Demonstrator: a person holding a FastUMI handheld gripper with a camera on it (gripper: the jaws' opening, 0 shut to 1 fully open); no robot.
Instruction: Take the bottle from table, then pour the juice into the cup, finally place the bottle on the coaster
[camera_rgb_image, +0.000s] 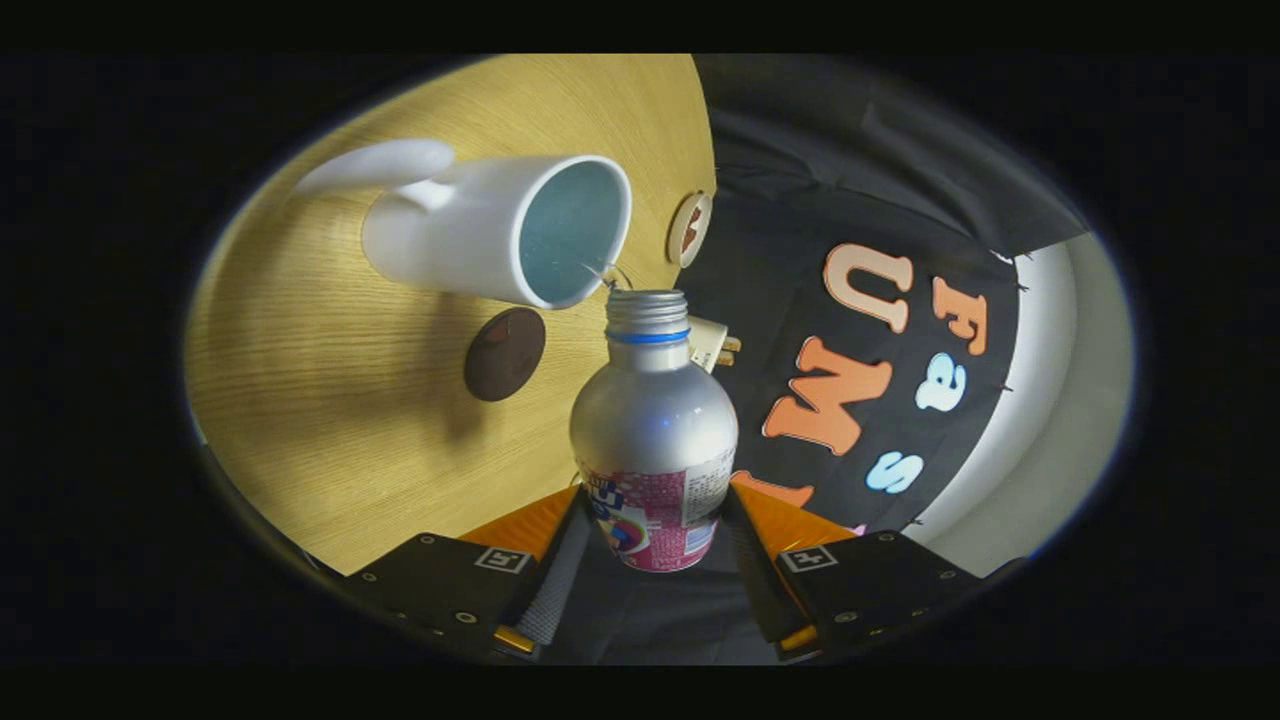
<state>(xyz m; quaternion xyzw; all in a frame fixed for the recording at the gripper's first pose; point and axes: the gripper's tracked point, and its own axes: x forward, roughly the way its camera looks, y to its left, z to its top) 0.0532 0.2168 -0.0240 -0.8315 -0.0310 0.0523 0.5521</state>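
My gripper (652, 535) is shut on a silver bottle (652, 420) with a pink label; both fingers press its lower body. The bottle is tipped, and its open threaded neck with a blue ring touches the rim of a white mug (500, 232). The mug has a pale blue inside and a handle on its far side. A thin clear stream runs from the bottle's mouth into the mug. A dark round coaster (504, 353) lies on the wooden table (330, 420) beside the mug, just left of the bottle's shoulder.
A second, light wooden coaster (689, 229) lies at the table's edge beyond the mug. A small cream object (712, 343) sits behind the bottle's neck. The black cloth wall hangs past the table edge.
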